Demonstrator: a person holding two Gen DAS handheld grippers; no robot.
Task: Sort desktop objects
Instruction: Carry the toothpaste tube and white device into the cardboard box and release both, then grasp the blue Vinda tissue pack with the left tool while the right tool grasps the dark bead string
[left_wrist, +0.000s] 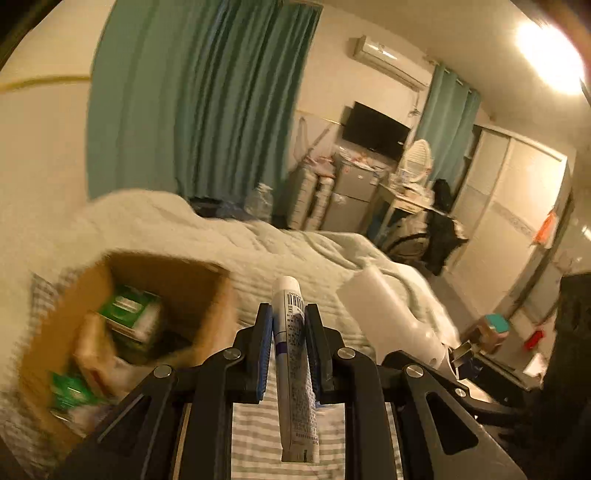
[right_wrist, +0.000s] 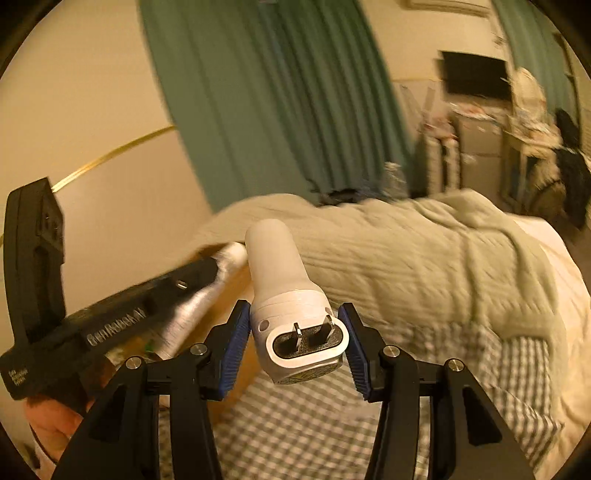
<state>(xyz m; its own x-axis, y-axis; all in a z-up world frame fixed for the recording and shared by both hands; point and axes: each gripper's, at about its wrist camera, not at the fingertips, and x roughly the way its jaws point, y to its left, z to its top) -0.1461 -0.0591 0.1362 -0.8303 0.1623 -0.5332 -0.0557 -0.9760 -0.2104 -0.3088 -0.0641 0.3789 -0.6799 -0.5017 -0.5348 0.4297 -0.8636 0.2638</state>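
Note:
My left gripper is shut on a white tube with a barcode and purple band, held up over the bed, cap end forward. A cardboard box with green and tan packets inside lies just left of it. My right gripper is shut on a white charger plug with two metal prongs facing the camera. The charger also shows in the left wrist view, to the right of the tube. The left gripper and tube show at the left of the right wrist view.
A pale green quilt covers the bed, over a checked sheet. Green curtains hang behind. A fridge, TV, desk and wardrobe stand at the far right of the room. The box rim lies just left of the charger.

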